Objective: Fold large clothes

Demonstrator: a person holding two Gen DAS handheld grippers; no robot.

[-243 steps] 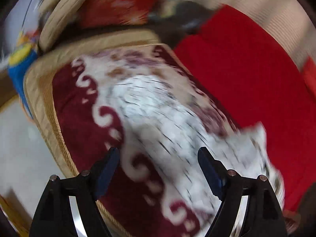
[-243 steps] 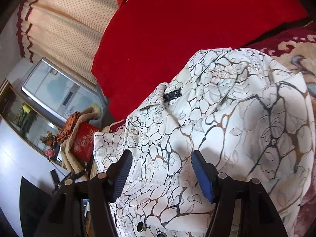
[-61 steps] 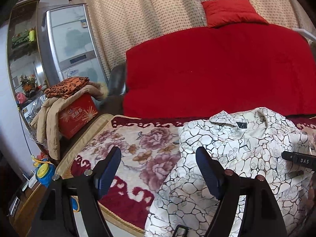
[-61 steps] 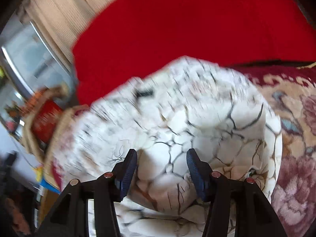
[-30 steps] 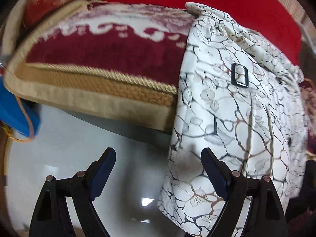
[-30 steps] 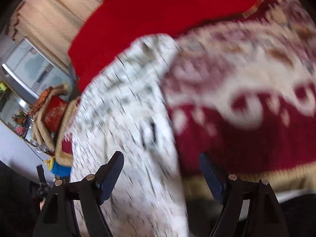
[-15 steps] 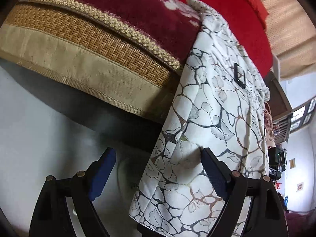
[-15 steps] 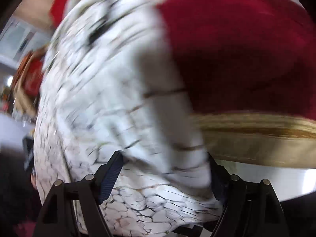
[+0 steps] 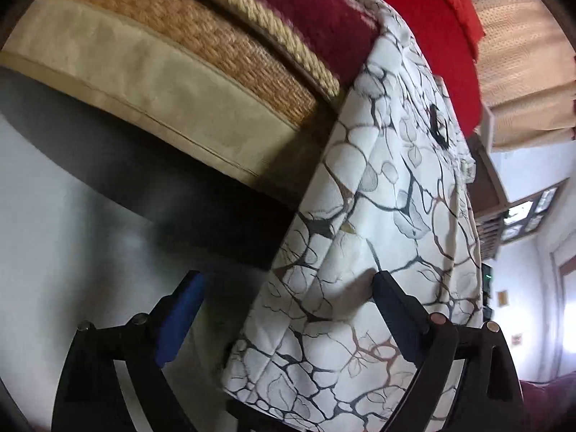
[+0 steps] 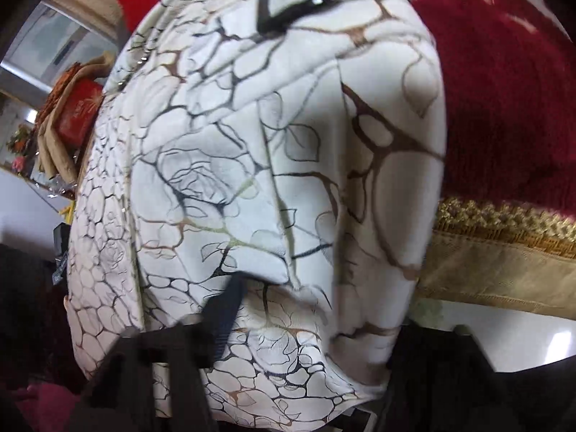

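Observation:
A white garment with a dark vein-and-leaf print (image 9: 388, 187) lies on the bed and hangs over its front edge. It has a black label (image 9: 437, 126) higher up. My left gripper (image 9: 286, 311) is at the hanging lower left corner. Its jaws are opening, the cloth's edge is between them, and the pads are not pressing it. In the right wrist view the garment (image 10: 252, 144) fills the frame. My right gripper (image 10: 309, 309) is at the lower right corner with its jaws closing around the cloth. One finger (image 10: 223, 316) shows; cloth hides the other.
A maroon blanket (image 9: 324, 10) with a woven gold border (image 9: 216, 54) covers the bed, and a red cover (image 9: 442, 36) lies behind it. Grey floor (image 9: 72, 216) is below the edge. A red box (image 10: 77, 115) draped with cloth stands far left. Curtains (image 9: 522, 54) hang at the back.
Both grippers have sunk from above the bed to the garment's hanging hem at the front edge. The right jaws have narrowed around the cloth. The left view has tilted and moved closer.

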